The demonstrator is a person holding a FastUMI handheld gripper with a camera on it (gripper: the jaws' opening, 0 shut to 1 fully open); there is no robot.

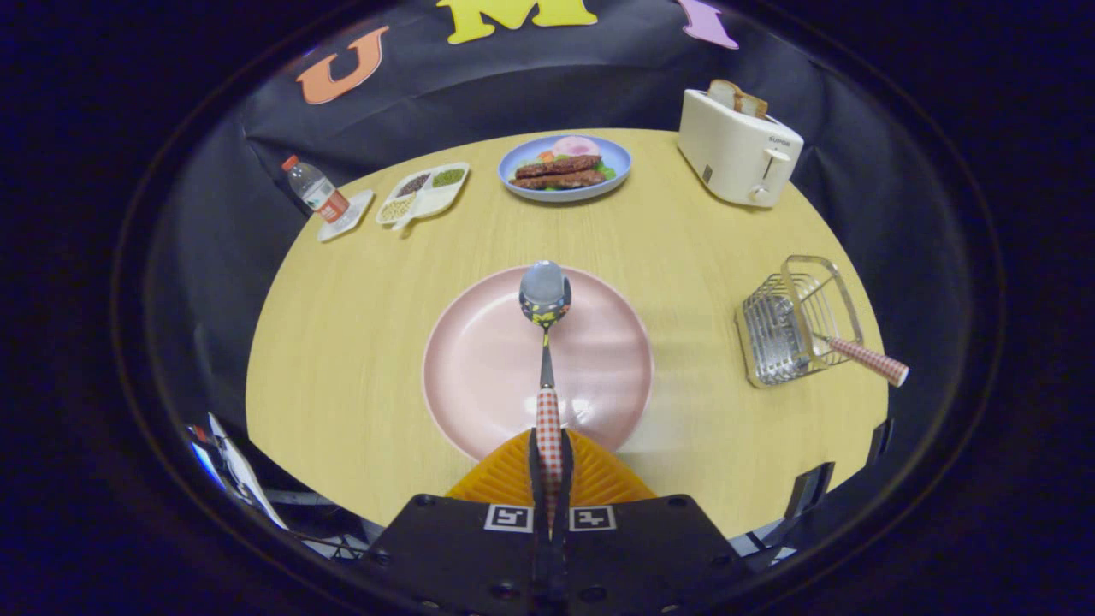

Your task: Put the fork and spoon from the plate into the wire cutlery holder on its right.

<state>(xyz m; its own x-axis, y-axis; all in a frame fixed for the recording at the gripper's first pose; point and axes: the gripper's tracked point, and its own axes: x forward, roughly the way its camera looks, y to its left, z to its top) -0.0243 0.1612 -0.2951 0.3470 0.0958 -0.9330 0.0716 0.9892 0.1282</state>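
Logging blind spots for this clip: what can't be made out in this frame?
- Fork in the wire holder: its handle sticks out, the head sits behind the wires, gripper view.
- Spoon handle's rear end: hidden between the tongs, which are shut on it.
- Bottle label and divided tray contents: too small.
- Toaster: far side turned away.
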